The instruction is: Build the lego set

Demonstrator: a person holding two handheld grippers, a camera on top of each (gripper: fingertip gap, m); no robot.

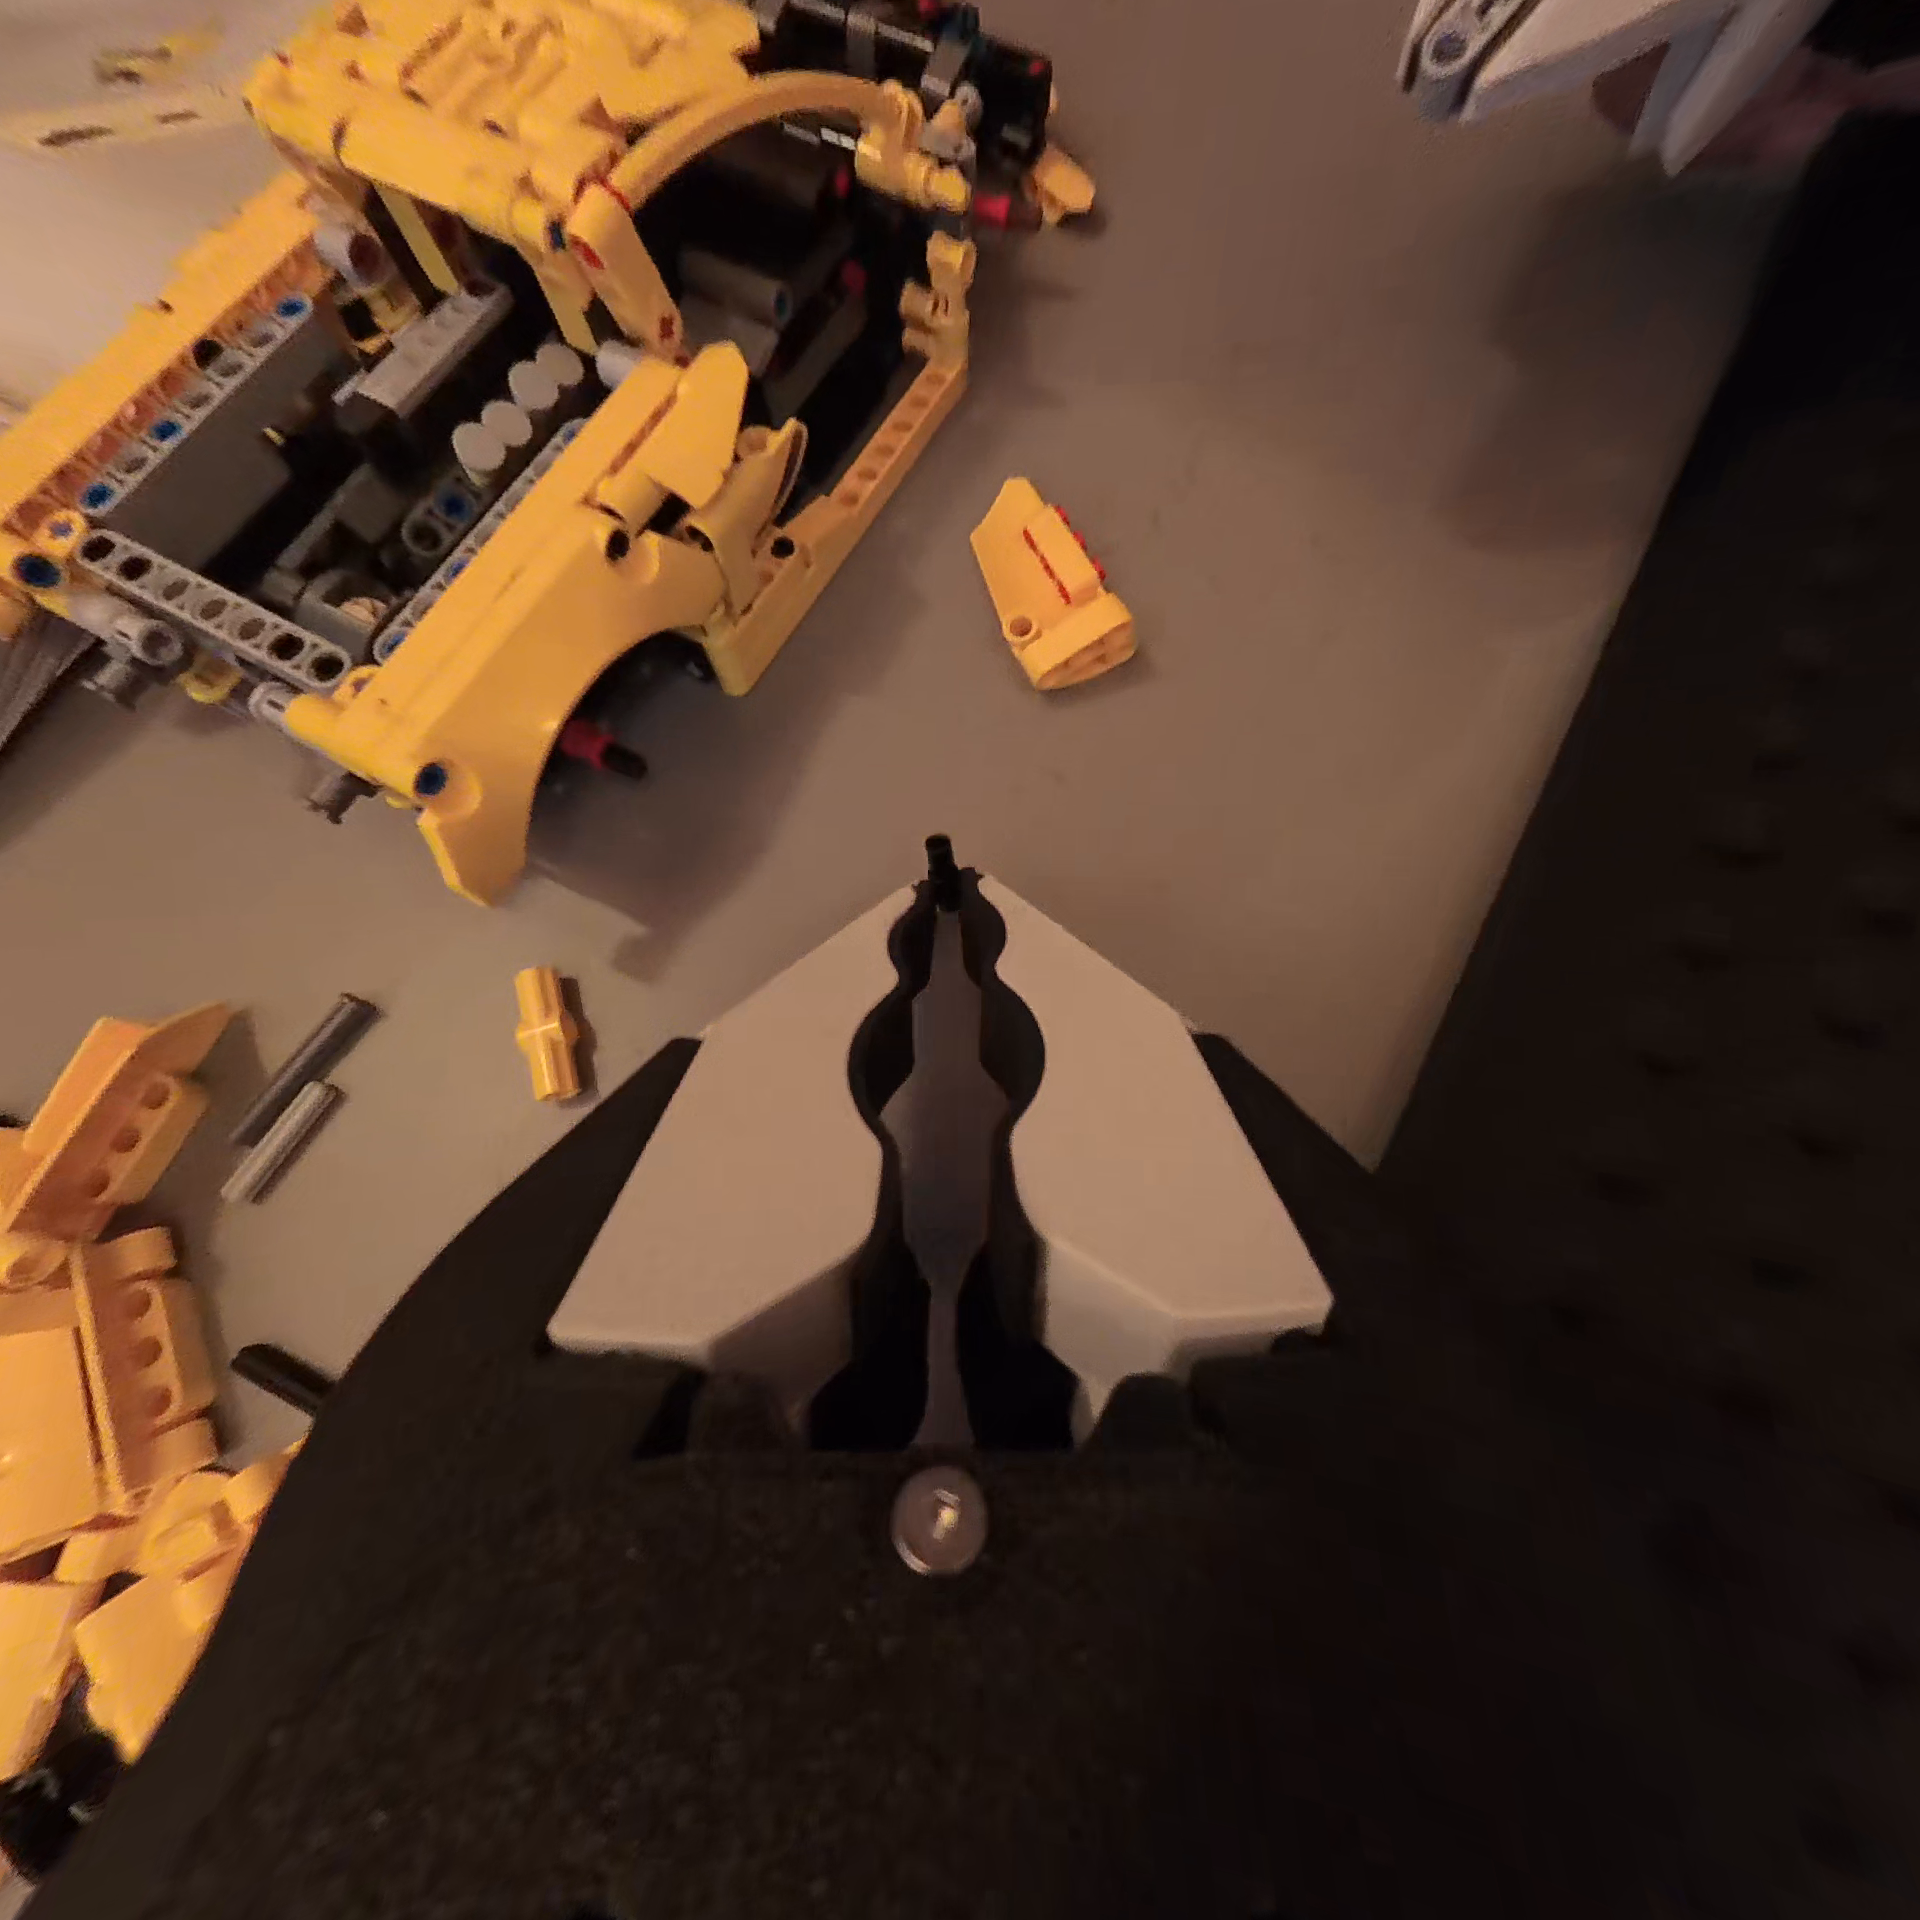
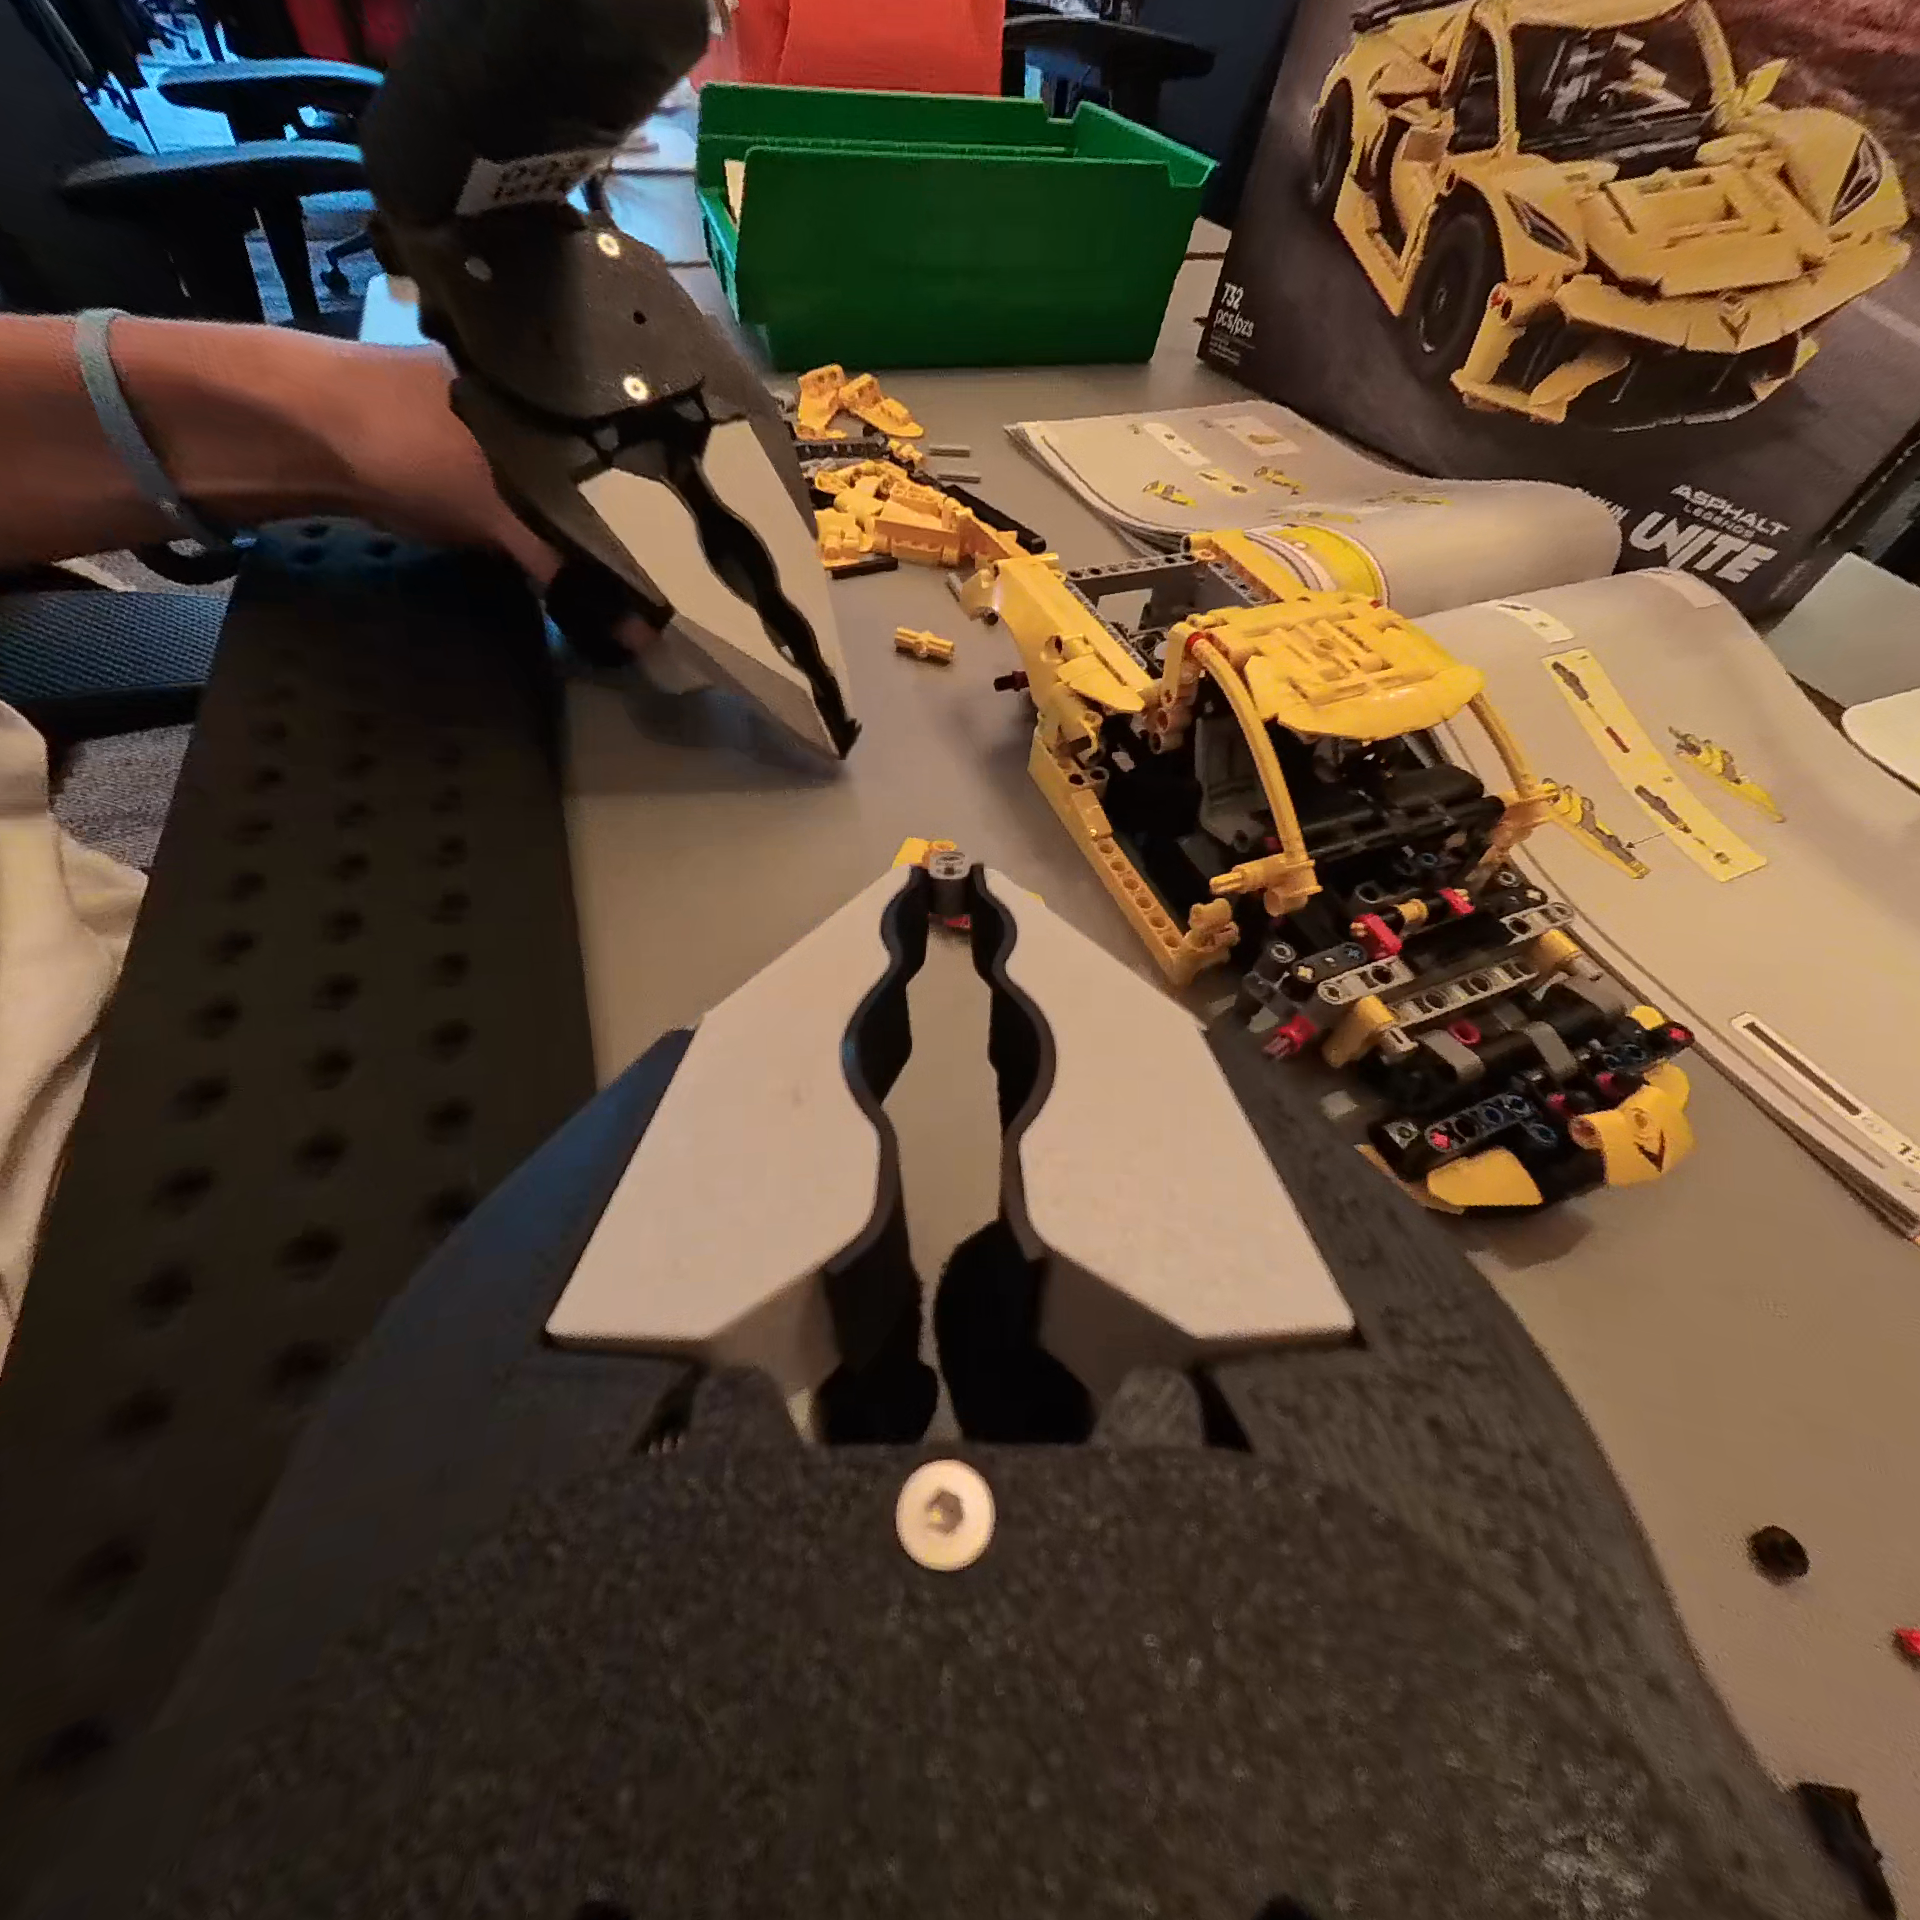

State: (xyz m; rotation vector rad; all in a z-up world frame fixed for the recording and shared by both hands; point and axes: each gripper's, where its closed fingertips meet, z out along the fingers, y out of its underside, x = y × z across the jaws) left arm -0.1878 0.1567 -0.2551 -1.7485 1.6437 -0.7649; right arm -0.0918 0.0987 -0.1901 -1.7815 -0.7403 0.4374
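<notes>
Beside the yellow car model [image 1: 499, 436], left claw [image 1: 940, 883] pinching a black pin [image 1: 938, 862], right claw [image 2: 948, 883] clamping a grey connector [image 2: 948, 871]

grey wedge fingers [image 2: 1132, 1132], black textured bodies, silver screws [image 2: 944, 1513].

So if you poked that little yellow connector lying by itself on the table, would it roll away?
Probably a bit. The yellow connector looks round like a short tube and lies on its side on the smooth table, so a nudge across it could roll it. Its ridged middle may stop it soon. It looks tiny and light, so it should skid easily.
</notes>
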